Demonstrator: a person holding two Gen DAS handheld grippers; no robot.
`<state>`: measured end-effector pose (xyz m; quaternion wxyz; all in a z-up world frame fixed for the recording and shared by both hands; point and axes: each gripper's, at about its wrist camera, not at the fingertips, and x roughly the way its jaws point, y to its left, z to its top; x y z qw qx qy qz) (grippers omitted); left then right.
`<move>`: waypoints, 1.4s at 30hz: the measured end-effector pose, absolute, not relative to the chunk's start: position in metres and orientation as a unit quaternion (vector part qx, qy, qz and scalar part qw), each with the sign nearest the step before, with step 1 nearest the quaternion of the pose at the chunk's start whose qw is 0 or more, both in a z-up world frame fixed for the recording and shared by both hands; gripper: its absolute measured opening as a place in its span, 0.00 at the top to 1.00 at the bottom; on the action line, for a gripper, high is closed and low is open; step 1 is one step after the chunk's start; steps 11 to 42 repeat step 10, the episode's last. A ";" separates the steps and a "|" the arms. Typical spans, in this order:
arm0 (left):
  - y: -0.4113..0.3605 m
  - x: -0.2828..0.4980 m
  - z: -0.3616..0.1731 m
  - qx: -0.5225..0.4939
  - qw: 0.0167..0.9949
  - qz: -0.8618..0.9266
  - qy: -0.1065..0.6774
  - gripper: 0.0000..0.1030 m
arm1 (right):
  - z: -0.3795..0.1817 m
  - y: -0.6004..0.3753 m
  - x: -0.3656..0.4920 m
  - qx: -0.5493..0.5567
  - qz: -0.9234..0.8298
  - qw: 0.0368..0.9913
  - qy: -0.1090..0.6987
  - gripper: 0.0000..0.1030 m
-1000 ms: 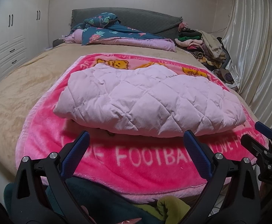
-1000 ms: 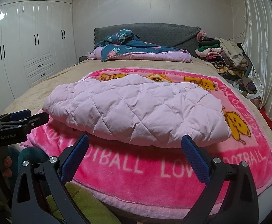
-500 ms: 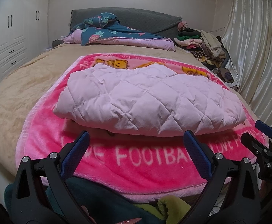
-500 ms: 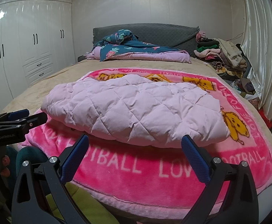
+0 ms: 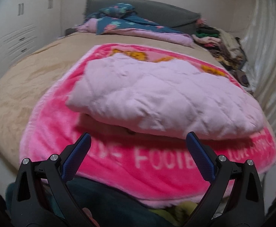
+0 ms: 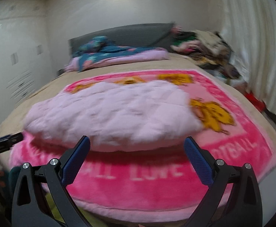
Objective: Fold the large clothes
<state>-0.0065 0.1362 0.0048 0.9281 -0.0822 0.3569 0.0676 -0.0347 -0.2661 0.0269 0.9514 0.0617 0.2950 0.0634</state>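
**Both grippers poised wide at the foot of the bed, quilted coat folded ahead**

The left gripper [image 5: 138, 141] is held low at the near edge of the bed, its two blue-padded fingers [image 5: 75, 157] spread far apart with nothing between them. It points up the bed, level and fairly square to the mattress, short of the folded garment and not touching it. The right gripper [image 6: 137, 143] sits in much the same pose just beside it: fingers splayed wide, empty, aimed at the front fold of the garment from the near edge.

The pale pink quilted coat [image 5: 157, 98] lies folded into a thick, puffy slab across the middle of the bright pink blanket [image 5: 104, 162], the one with white lettering along its near border and yellow bears round the edge. From the right wrist view the coat [image 6: 115, 115] fills the space straight ahead of the fingers, its rounded front edge overhanging the blanket [image 6: 157, 187] slightly.

The left gripper's tip shows at the left rim of the right wrist view, low beside the blanket's corner. Both views are smeared with blur.

Further off, a floral duvet [image 5: 122, 19] is bunched against the grey headboard [image 5: 166, 11], a heap of mixed clothes [image 5: 223, 43] sits at the far right corner, and pale curtains [image 5: 266, 47] hang along the right side. White wardrobes [image 6: 11, 66] line the left wall.
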 end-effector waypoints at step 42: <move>0.347 0.074 -0.002 -0.139 0.885 0.258 0.362 0.09 | -0.075 -0.553 -0.044 0.130 -0.341 0.861 0.354 0.04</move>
